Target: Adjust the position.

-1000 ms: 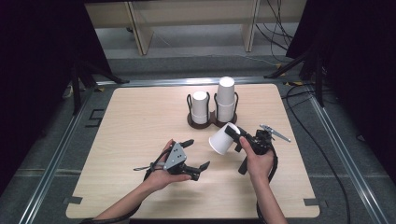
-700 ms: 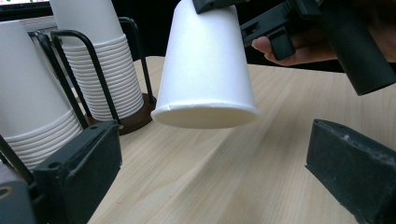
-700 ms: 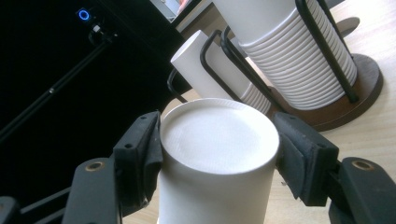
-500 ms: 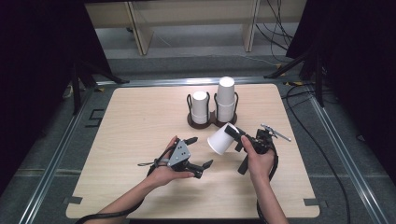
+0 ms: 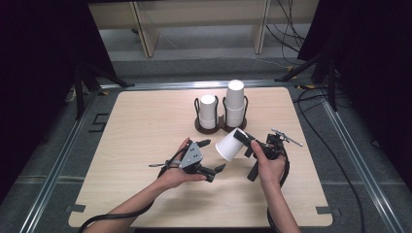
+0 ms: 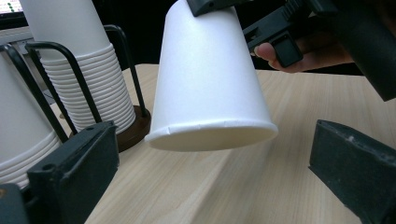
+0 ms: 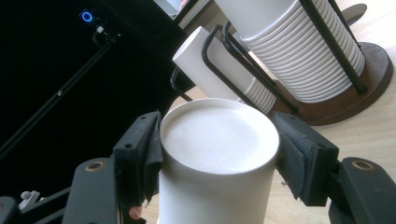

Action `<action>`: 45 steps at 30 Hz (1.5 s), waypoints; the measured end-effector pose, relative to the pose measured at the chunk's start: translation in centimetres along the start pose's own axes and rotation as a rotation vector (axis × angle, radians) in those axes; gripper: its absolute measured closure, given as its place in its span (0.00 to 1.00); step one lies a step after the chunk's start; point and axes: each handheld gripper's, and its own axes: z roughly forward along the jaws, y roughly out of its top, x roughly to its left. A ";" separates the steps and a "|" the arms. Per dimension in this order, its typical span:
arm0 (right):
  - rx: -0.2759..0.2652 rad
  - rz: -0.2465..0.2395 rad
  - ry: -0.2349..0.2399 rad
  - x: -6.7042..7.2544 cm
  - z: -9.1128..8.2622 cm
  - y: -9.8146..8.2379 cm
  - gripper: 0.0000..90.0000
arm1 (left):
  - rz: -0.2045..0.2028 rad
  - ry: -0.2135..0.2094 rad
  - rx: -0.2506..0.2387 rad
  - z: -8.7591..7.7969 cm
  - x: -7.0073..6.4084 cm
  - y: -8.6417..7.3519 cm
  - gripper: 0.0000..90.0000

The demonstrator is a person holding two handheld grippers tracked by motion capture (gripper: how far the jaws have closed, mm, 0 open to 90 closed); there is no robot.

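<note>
White paper cup is off the bench, tipped with its rim toward the left tongs, pinched near its closed end by the right tongs, pads pressing on both sides. Left tongs have just been opening, now spread wide and empty, cup rim just ahead of them. Behind: dark two-slot cup rack holding two cup stacks.

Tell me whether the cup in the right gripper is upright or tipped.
Tipped. The paper cup lies slanted above the table, rim toward the left gripper; the right gripper fingers clamp its closed base end.
</note>
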 end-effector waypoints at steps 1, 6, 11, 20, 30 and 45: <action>0.007 0.016 0.012 0.0 -0.1 0.1 0.40 | -0.003 -0.005 -0.001 0.1 0.0 0.0 0.01; 0.004 0.029 0.021 0.1 0.0 0.1 0.40 | -0.007 -0.013 -0.002 0.7 0.1 0.1 0.01; 0.003 0.022 0.024 0.2 0.1 0.0 0.40 | 0.000 -0.011 -0.003 1.6 0.3 -0.1 0.01; -0.005 0.033 0.019 0.3 0.0 0.1 0.40 | -0.025 -0.012 -0.004 2.4 0.1 -0.2 0.02; 0.009 0.033 0.020 0.4 0.0 0.1 0.40 | -0.039 -0.005 -0.021 2.5 0.3 0.1 0.05; 0.002 0.066 0.039 0.8 0.1 0.1 0.40 | -0.020 -0.001 -0.011 2.6 0.4 0.0 0.13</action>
